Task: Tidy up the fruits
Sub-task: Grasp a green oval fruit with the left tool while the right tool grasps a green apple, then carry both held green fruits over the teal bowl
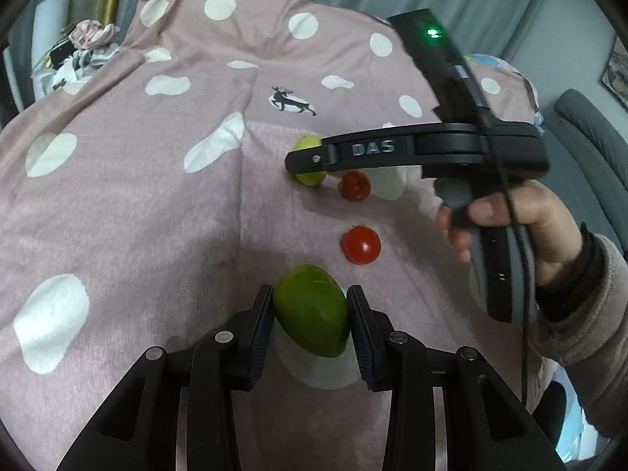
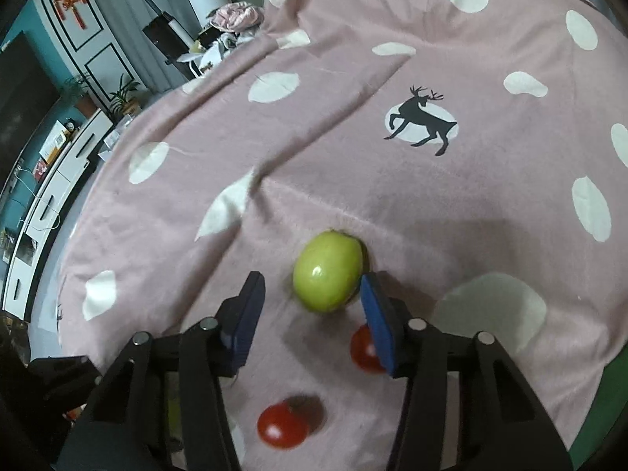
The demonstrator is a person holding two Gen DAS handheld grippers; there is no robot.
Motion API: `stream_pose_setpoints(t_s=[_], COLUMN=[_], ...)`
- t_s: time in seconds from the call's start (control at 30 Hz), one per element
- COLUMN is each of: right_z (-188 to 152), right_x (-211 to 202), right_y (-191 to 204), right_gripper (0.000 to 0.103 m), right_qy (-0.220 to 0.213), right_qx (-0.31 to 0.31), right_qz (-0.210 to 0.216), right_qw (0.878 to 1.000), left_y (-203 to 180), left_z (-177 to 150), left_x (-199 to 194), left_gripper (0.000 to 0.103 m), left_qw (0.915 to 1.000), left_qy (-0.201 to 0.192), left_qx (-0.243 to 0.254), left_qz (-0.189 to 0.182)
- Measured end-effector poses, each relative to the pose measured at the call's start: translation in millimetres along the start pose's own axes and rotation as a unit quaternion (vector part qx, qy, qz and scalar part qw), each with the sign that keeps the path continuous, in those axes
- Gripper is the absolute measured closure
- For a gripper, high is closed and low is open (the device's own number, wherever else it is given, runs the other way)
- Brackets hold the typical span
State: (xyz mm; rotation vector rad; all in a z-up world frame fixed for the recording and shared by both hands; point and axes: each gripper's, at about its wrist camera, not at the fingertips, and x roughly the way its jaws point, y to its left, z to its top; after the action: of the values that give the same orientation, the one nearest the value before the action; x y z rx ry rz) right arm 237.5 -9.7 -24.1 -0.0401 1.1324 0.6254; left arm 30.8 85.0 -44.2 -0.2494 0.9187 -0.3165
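The left gripper is squeezed tight on a green fruit, with a pad pressing each side. Just past it, a red tomato sits on the pink blanket. Farther on lies a second tomato.

The right gripper has its pads apart. A pale green fruit sits between its tips, on the blanket. The right pad is right beside the fruit, but I cannot tell if it touches. The left pad is clear of it. A hand holds this gripper's handle.
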Motion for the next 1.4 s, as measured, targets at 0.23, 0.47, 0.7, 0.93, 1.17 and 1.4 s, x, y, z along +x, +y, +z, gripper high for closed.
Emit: stream_pose_setpoints(t_s=[0.23,0.47,0.7,0.93,1.17,1.4], right_z=[6.0,0.3,-21.8,-54.7,-93.0,-132.6], right_x=[12.8,4.3,-30.6,-69.1,-104.6,-134.7], right_y=[-2.5,-1.1,11.2,15.0,12.8,4.1], right_gripper=[0.065,0.065,0.065,0.065,0.065,0.065], right_qy=[0.006,-0.012,-0.039,-0.066,-0.079,-0.099], right_qx=[-0.001,0.002,-0.001,0.011,0.019,0.039], right_qz=[-0.016,-0.001,0.026,0.051,0.058,0.047], right_qw=[1.000,1.000,0.999,0.996,0.995,0.993], left_y=[-0.5,-1.6,-6.1,-21.4,-43.0,-68.9], left_z=[-2.1,-3.6,-2.6,-3.1,-2.6,-4.5], left_x=[-0.4,-2.1,-5.8,-17.1,-25.7,-30.8], left_gripper=[0.065,0.065,0.065,0.065,0.065,0.065], left_qw=[1.0000,1.0000,1.0000,0.9997,0.9991,0.9981], left_qy=[-0.001,-0.001,-0.003,-0.011,-0.017,-0.015], left_qx=[0.004,0.003,0.005,0.017,0.035,0.058], left_qz=[-0.002,0.001,0.008,0.016,0.016,0.014])
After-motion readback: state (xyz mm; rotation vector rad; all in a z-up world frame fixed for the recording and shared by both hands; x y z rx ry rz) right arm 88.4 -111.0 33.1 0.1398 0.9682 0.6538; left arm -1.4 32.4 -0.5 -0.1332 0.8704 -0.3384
